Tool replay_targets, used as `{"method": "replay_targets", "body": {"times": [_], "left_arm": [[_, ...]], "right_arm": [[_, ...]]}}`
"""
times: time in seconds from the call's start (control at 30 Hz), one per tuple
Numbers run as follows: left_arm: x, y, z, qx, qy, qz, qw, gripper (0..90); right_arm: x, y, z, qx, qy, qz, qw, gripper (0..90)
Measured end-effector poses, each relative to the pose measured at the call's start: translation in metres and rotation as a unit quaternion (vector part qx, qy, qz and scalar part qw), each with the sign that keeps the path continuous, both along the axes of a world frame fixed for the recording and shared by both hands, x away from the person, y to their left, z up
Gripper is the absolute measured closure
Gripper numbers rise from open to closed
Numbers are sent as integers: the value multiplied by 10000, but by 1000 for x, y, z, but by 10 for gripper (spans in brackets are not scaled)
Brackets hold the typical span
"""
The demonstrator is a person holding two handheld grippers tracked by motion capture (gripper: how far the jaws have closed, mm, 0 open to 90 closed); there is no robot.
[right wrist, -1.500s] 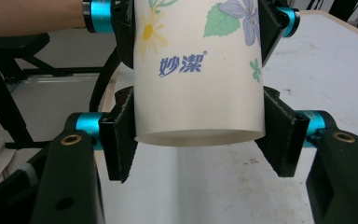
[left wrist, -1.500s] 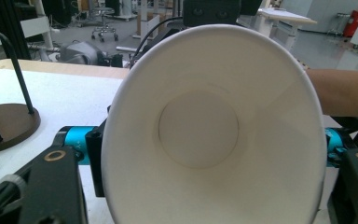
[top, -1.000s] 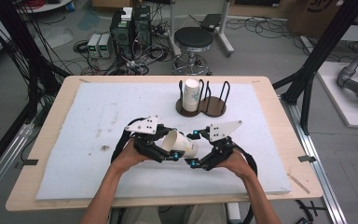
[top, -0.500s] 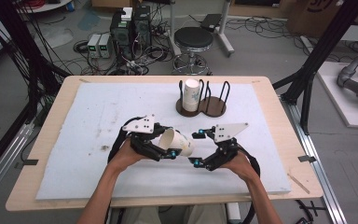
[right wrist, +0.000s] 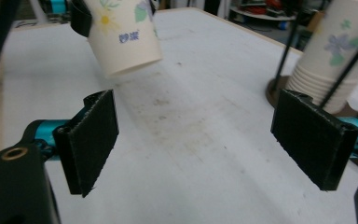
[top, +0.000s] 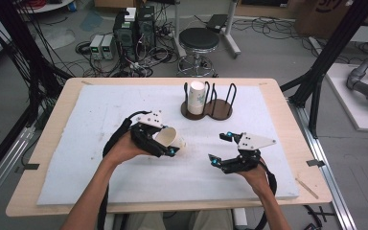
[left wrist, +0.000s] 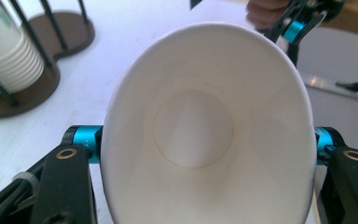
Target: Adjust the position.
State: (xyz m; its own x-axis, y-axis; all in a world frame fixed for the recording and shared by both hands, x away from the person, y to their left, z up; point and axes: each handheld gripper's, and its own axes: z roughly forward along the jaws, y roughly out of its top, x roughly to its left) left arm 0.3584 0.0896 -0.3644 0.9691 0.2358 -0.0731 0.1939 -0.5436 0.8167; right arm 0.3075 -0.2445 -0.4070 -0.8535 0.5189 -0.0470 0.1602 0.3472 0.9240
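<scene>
Right hand-held gripper point(top: 219, 149) withdrawn from cup point(top: 170, 139); rack point(top: 208, 109) beyond.

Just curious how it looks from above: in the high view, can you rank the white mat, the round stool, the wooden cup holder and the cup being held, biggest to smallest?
1. White mat.
2. and 3. Stool and cup holder: look alike, and the stool is farther off.
4. Held cup.
</scene>
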Motion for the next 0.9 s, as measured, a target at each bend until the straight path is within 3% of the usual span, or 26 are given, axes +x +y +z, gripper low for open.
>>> {"method": "replay_targets", "body": {"times": [0.2, 0.43, 0.63, 0.73, 0.9], "left_arm": [[10, -3, 5, 572, 59, 24, 9983, 334], [21, -8, 13, 1299, 122, 56, 9914, 333], [28, -5, 15, 1544, 94, 106, 9879, 332], [29, -3, 16, 1604, 113, 117, 9869, 332], [31, -1, 14, 1643, 148, 127, 9862, 332]], "right_arm": [[-5, -10, -15, -26, -129, -751, 9971, 153], [-7, -25, -33, -98, -38, -1542, 9880, 154], [-6, -35, -39, -87, -2, -2002, 9797, 157], [-6, -37, -43, -75, 58, -2113, 9774, 157], [-5, -38, -43, -46, 75, -2140, 9768, 161]]}}
